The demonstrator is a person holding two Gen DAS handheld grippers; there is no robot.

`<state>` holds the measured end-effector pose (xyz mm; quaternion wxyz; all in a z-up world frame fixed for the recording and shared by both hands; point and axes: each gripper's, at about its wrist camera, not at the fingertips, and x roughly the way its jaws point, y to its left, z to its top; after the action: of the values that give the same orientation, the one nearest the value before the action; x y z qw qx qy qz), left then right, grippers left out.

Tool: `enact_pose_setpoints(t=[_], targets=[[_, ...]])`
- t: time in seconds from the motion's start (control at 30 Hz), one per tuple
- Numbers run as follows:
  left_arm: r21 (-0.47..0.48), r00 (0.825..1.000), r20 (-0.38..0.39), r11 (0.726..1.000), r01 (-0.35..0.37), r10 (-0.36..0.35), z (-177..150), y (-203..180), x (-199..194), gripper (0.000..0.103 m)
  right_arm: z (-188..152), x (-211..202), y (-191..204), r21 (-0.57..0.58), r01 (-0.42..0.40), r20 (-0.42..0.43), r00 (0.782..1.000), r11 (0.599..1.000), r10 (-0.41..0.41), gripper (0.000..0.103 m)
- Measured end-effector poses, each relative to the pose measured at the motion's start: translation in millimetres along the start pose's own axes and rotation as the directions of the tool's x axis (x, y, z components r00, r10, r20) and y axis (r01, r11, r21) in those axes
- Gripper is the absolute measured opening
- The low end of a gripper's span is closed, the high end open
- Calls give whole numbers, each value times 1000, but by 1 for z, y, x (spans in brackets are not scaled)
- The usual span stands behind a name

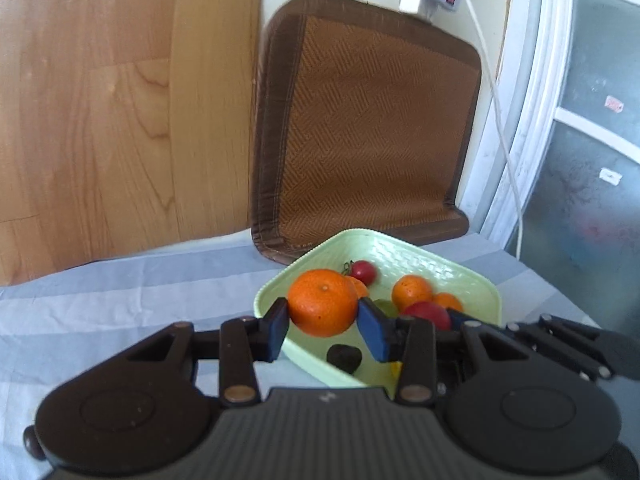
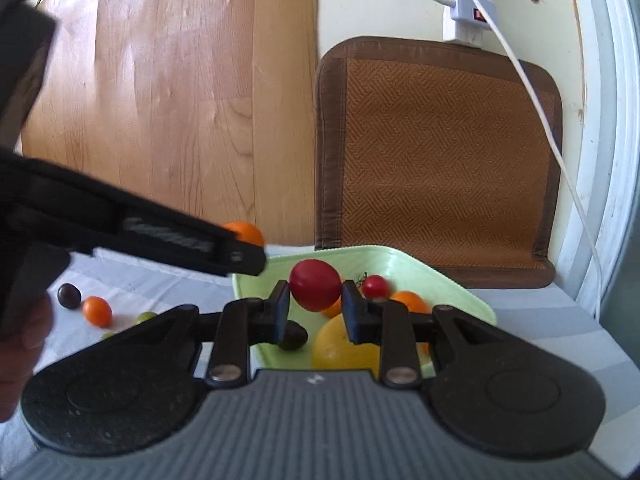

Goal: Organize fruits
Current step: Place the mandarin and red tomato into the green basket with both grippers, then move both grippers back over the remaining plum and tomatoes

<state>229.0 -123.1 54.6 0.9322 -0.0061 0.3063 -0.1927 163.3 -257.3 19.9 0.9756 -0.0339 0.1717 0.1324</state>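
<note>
My left gripper [image 1: 323, 322] is shut on a large orange mandarin [image 1: 322, 302] and holds it over the near left corner of the pale green tray [image 1: 404, 250]. My right gripper [image 2: 316, 302] is shut on a red tomato [image 2: 315, 285] above the same tray [image 2: 384, 258]. The tray holds small oranges [image 1: 412, 292], a cherry tomato [image 1: 364, 272], a dark fruit [image 1: 344, 358] and a yellow fruit [image 2: 340, 346]. The left gripper's body [image 2: 120, 224] crosses the right wrist view, with its mandarin [image 2: 244, 232] at its tip.
Loose on the striped cloth left of the tray lie a dark fruit [image 2: 69, 296], a small orange fruit [image 2: 97, 311] and green grapes [image 2: 145, 317]. A brown woven mat [image 1: 368, 132] leans on the wall behind the tray. A white cable [image 1: 508, 152] hangs at right.
</note>
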Motion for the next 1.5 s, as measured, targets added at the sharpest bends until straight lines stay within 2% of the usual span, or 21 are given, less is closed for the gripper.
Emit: enact_pose_setpoints(t=[0.13, 0.27, 0.4, 0.53, 0.63, 0.8, 1.0, 1.23, 1.43, 1.5], targets=[[-3, 999, -38, 1000, -24, 24, -1, -1, 19, 39, -4, 6, 5, -26, -9, -8, 1000, 1000, 9, 34], [-7, 999, -19, 1000, -30, 30, -5, -1, 16, 45, -5, 7, 5, -26, -20, -15, 1000, 999, 19, 35], [-32, 998, 55, 999, -43, 44, -8, 2, -13, 46, -3, 2, 5, -30, -25, -2, 1000, 999, 25, 35], [-52, 988, 132, 996, -74, 80, -16, 16, -56, 48, -3, -3, 6, -19, -25, -6, 1000, 1000, 24, 36], [-63, 976, 165, 989, -133, 142, -27, 31, -84, 50, -1, -7, 9, -17, -20, 3, 1000, 1000, 20, 45], [-122, 948, 168, 960, -253, 271, -52, 68, -121, 50, 1, -12, 22, -43, -18, -6, 1000, 999, 17, 45], [-148, 893, 129, 899, -412, 431, -89, 103, -145, 52, 3, -17, 43, -74, -33, -31, 999, 997, 31, 45], [-185, 862, 86, 858, -478, 499, -123, 128, -157, 52, 1, -14, 86, -176, -92, -102, 992, 980, 75, 45], [-215, 852, 68, 841, -496, 519, -140, 141, -159, 52, -7, -17, 124, -257, -163, -160, 979, 953, 124, 45], [-223, 853, 58, 840, -495, 519, -144, 143, -159, 52, -10, -17, 135, -275, -185, -185, 973, 943, 137, 47]])
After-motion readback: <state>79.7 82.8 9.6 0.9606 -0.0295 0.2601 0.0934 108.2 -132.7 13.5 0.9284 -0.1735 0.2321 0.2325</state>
